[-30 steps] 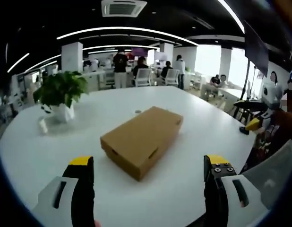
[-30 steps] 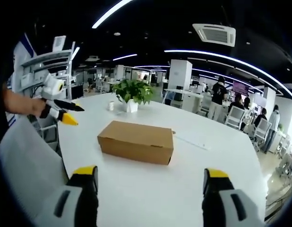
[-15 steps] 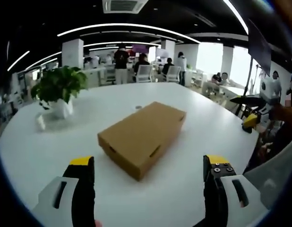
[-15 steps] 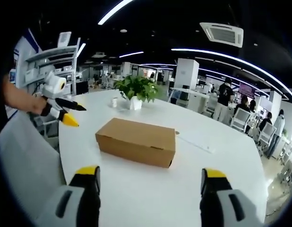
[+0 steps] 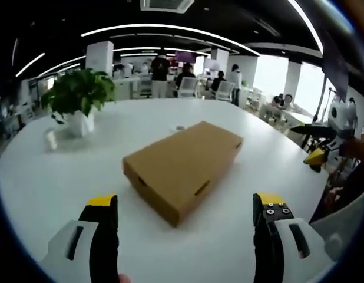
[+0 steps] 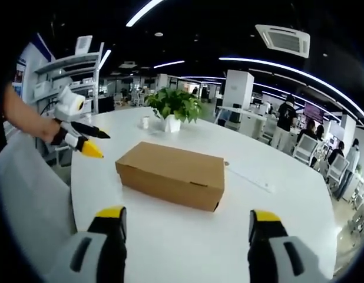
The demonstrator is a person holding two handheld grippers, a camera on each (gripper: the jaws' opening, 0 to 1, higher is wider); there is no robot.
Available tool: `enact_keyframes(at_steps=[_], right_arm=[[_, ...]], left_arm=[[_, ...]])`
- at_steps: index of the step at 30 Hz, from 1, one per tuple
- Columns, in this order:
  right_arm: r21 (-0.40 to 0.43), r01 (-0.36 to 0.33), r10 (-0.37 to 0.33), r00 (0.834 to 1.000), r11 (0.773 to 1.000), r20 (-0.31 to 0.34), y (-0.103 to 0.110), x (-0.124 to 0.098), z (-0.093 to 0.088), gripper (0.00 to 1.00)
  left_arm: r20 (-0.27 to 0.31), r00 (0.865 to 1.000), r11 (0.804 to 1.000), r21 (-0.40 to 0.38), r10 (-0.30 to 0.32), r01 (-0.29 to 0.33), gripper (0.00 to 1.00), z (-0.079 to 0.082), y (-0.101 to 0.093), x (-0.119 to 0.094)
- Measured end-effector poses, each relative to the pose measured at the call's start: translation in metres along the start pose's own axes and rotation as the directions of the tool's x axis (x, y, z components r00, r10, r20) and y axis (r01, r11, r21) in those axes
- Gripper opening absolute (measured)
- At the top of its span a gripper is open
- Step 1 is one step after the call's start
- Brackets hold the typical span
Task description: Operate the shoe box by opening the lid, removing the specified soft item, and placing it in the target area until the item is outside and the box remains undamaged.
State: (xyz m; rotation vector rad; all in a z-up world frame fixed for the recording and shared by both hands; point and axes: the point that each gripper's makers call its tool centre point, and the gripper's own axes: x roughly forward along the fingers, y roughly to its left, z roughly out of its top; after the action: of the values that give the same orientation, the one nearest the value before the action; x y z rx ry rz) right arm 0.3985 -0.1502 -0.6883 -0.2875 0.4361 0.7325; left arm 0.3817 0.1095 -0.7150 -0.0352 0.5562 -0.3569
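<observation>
Both views have closed in slightly on the shut shoe box (image 5: 182, 171), mid-frame on the white table (image 5: 52, 177), while left gripper (image 5: 185, 212) and right gripper (image 6: 185, 221) stay wide apart, empty, ready for the lid.

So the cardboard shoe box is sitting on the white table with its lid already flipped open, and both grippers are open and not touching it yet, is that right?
Not quite: the lid is shut. Both the left gripper view and the right gripper view show the shoe box closed on the white table. The rest holds: the left gripper and the right gripper are open and apart from the box.
</observation>
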Motion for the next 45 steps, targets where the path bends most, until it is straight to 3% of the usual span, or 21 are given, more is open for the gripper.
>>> enact_keyframes(at_steps=[6,13,29,45], right_arm=[[-0.008,-0.013,0.013,1.0,1.0,-0.01,-0.004,0.012,-0.003,0.87],[-0.034,-0.034,0.034,0.999,0.999,-0.018,-0.011,0.024,-0.006,0.86],[-0.067,-0.079,0.074,0.994,0.995,-0.075,-0.03,0.057,-0.024,0.83],[-0.08,-0.099,0.091,0.992,0.992,-0.09,-0.055,0.083,-0.026,0.79]], left_arm=[[-0.026,1.0,1.0,0.0,0.004,-0.004,0.98,-0.007,-0.001,0.013],[-0.002,1.0,0.999,-0.031,0.031,-0.031,0.98,0.002,0.008,0.024],[-0.055,0.997,0.996,-0.058,0.058,-0.062,0.98,-0.022,0.017,0.038],[-0.057,0.994,0.993,-0.069,0.089,-0.093,0.96,-0.028,0.025,0.058]])
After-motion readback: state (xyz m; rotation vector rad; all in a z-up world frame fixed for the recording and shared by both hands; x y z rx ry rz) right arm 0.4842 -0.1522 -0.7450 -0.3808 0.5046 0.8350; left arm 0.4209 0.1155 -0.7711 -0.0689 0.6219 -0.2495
